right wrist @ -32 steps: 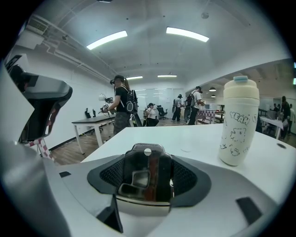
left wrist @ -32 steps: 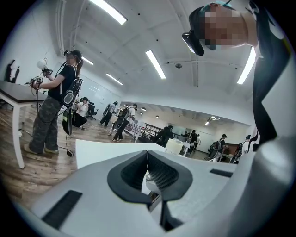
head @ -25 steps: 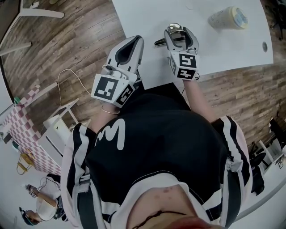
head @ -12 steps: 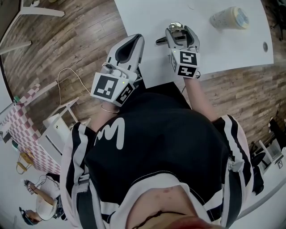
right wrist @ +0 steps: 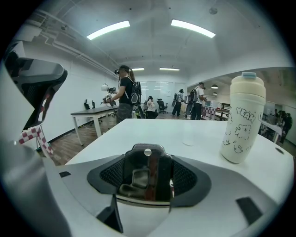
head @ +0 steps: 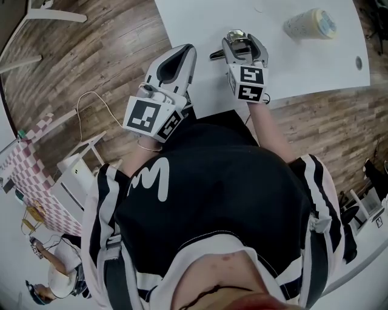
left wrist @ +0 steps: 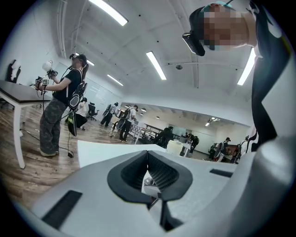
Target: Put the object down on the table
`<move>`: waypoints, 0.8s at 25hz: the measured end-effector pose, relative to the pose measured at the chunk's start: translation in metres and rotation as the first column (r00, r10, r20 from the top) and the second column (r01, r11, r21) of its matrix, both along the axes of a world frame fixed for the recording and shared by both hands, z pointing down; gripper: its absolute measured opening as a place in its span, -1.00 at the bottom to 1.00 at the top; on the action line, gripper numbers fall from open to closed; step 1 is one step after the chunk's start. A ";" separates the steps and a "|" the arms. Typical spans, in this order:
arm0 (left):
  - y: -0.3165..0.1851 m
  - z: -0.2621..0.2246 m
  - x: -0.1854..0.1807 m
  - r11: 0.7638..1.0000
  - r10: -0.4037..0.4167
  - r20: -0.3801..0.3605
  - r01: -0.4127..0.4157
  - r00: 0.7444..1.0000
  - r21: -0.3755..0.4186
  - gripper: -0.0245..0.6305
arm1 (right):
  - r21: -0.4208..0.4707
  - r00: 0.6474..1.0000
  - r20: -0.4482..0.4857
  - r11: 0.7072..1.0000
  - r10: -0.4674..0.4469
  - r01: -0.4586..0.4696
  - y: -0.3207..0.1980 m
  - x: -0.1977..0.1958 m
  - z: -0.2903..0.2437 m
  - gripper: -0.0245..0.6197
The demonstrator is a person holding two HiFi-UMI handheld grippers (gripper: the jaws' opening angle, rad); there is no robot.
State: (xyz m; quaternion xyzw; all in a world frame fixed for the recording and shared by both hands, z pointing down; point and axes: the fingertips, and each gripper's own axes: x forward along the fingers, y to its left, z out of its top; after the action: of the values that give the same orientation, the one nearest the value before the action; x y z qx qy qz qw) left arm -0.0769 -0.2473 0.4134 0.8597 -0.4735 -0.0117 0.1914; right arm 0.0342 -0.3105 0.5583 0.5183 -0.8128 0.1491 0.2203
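Little changes: our right tool [head: 238, 37] barely drifts, staying clamped on the shiny metal object [right wrist: 147, 175] just above the desk [head: 303, 66] near its edge, so setting it down looks still ahead. Our left tool [head: 183, 53] hangs beside it, jaws together and empty.

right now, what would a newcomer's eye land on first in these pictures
First, the right tongs over the near edge of the white table, shut on a shiny dark metal tool. Next comes the cream tumbler, covered in doodles, standing upright on the table farther off to the right. The left tongs sit closed and empty beside the right ones.
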 end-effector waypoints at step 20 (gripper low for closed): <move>-0.003 -0.007 0.001 1.000 -0.005 -0.030 0.005 1.000 0.011 -0.91 | -0.034 0.999 -0.048 0.999 -0.003 0.002 0.000 -0.006 0.002 0.00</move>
State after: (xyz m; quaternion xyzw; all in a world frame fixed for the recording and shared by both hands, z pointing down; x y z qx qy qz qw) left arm -0.0756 -0.2505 0.4061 0.8592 -0.4727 -0.0274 0.1938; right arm 0.0280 -0.3109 0.5601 0.5169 -0.8053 0.1501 0.2486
